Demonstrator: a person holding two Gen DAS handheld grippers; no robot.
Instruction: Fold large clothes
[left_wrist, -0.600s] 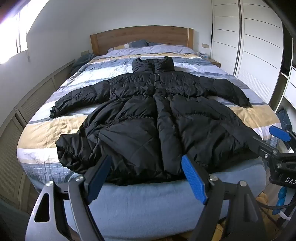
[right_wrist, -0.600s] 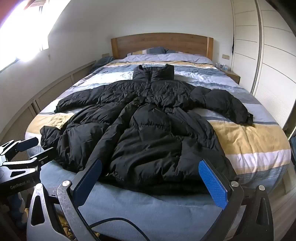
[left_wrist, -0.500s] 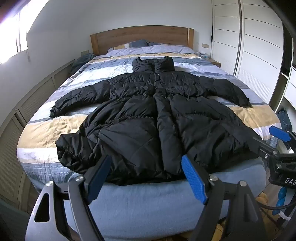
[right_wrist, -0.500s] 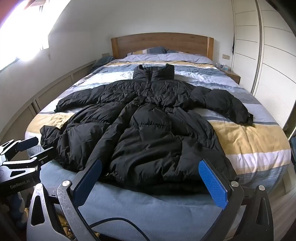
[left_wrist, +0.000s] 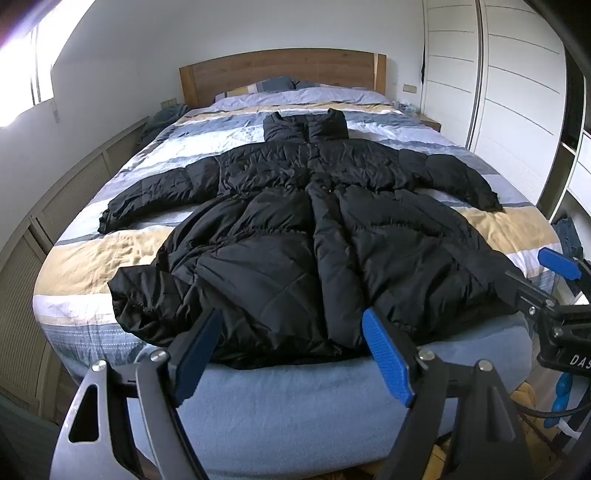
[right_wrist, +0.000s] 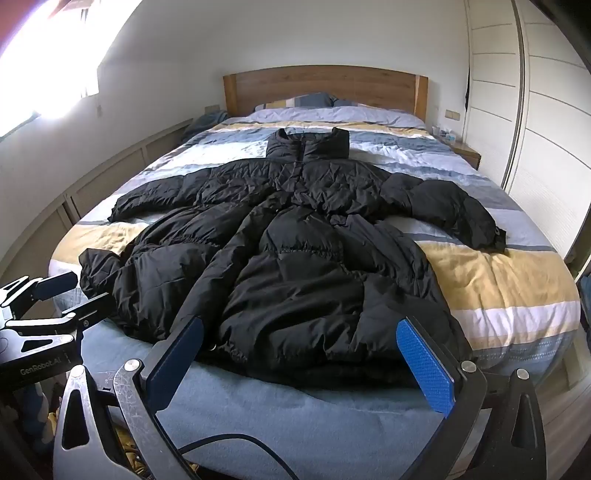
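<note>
A large black puffer coat (left_wrist: 295, 240) lies spread flat on the bed, front up, collar toward the headboard, both sleeves out to the sides; it also shows in the right wrist view (right_wrist: 295, 258). My left gripper (left_wrist: 291, 343) is open and empty, just short of the coat's hem at the foot of the bed. My right gripper (right_wrist: 299, 350) is open and empty, also before the hem, further right. Each gripper shows at the edge of the other's view: the right gripper (left_wrist: 554, 280) and the left gripper (right_wrist: 48, 295).
The bed (left_wrist: 92, 266) has a striped blue, white and yellow cover and a wooden headboard (left_wrist: 280, 70). A white wardrobe (left_wrist: 517, 96) stands along the right side. Low panelled cabinets (left_wrist: 55, 206) run along the left wall. A nightstand (right_wrist: 465, 151) sits at the far right.
</note>
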